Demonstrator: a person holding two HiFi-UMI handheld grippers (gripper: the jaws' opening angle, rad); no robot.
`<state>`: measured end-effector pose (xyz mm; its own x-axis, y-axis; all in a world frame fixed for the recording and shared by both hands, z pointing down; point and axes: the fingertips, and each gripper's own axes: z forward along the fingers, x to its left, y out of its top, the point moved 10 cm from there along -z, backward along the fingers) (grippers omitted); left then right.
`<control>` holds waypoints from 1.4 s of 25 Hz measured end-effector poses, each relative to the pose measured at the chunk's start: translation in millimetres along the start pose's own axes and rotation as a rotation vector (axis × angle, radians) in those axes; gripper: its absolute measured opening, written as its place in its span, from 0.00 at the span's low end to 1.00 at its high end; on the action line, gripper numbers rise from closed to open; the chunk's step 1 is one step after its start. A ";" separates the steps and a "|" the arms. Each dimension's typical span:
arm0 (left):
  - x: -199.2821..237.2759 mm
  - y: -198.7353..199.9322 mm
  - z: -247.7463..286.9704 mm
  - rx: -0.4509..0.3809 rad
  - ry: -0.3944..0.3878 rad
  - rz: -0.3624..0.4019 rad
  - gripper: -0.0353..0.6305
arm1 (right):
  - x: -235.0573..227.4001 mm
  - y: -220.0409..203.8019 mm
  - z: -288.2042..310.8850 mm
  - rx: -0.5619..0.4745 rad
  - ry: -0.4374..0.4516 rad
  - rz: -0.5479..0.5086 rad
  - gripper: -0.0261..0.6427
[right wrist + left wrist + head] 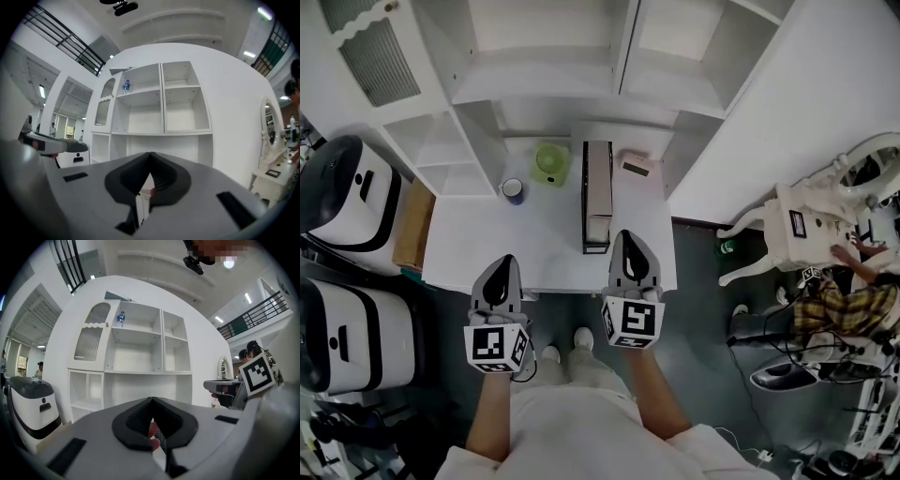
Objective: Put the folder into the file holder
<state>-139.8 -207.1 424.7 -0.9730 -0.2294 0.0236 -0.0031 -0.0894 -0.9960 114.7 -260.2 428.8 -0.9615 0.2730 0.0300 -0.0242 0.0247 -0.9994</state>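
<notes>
Folder: the flat grey-brown folder (598, 178) seems to stand on edge inside the narrow black wire file holder (585, 202), mid-way across the white desk (478, 244). It is seen from above, so how deep it sits cannot be told.
Left gripper: the left gripper (506, 264) hangs over the desk's near edge with its jaws pressed together and nothing between them (151, 400).
Right gripper: the right gripper (625, 240) is also clenched and empty (150, 154). Its tip is just beside the near end of the file holder.
Tipping risk: the holder looks tall and thin, so a sideways brush from the right gripper could push it over or skew it.
Neighbour risk: a translucent green cup (551, 161) stands just left of the holder's far end and a small pink box (635, 165) just right of it. A shoved holder would probably strike one of them.
Spill risk: a small dark mug (513, 190) stands farther left. A wide swing of the left gripper could upset it.
Regrip risk: if the folder needs seating, clenched jaws can only push it, and it may buckle or slide out.
</notes>
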 end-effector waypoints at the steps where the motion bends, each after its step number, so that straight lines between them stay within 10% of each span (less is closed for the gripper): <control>1: -0.9 -0.9 -6.3 0.001 -0.003 -0.001 0.04 | 2.5 2.2 -6.9 -0.013 0.002 0.005 0.02; 21: 15.1 6.9 -214.8 -0.088 -0.106 -0.029 0.04 | 115.0 48.7 -212.7 -0.002 -0.080 -0.091 0.02; 35: -77.7 13.4 -310.4 -0.104 -0.027 -0.006 0.04 | 79.9 55.0 -335.8 -0.011 0.014 -0.035 0.03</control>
<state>-135.8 110.4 382.7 -0.9664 -0.2554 0.0302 -0.0339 0.0105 -0.9994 128.4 86.0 382.0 -0.9563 0.2851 0.0649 -0.0545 0.0445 -0.9975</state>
